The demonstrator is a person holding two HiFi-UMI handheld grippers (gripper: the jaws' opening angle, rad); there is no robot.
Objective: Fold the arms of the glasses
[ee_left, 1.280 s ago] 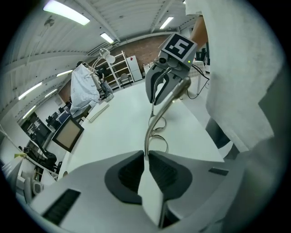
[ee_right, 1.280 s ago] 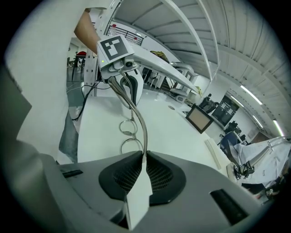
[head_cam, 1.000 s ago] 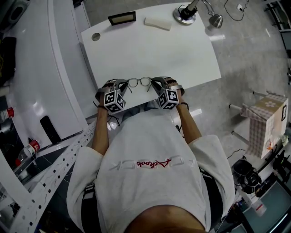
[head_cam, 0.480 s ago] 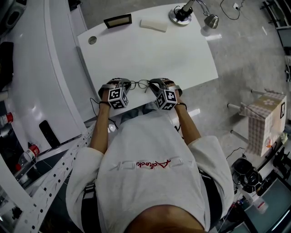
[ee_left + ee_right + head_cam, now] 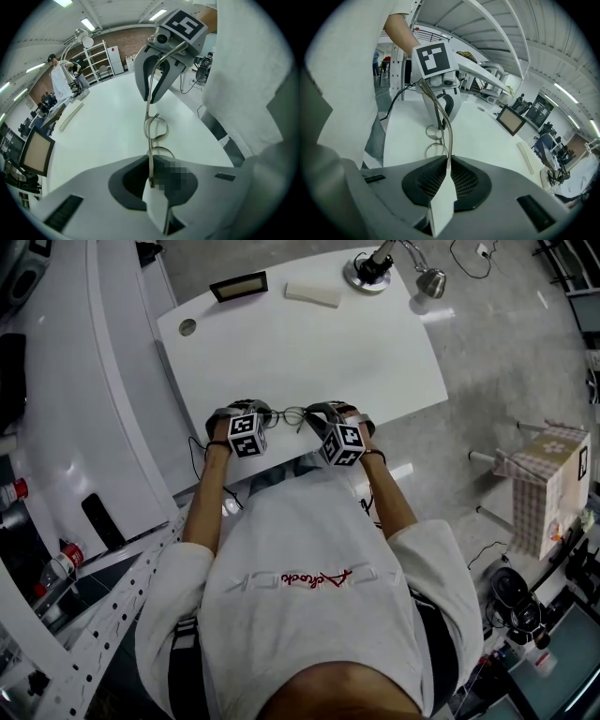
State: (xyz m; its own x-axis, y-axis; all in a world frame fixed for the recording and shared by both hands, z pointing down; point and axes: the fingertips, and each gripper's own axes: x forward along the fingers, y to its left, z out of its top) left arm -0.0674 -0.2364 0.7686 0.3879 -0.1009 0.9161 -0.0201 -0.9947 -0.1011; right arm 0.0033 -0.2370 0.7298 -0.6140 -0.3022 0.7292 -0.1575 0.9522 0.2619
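Both clamped: left gripper [image 5: 257, 416] on one arm, right gripper [image 5: 315, 418] on other; glasses [image 5: 290, 415] span crosswise between them.

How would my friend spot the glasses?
Find the white table. At its near edge, the left gripper and right gripper each pinch one arm of the glasses. They are the only thin wire frame with two round lenses.

head view overhead, gripper views close, facing across shared glasses [image 5: 292, 414]
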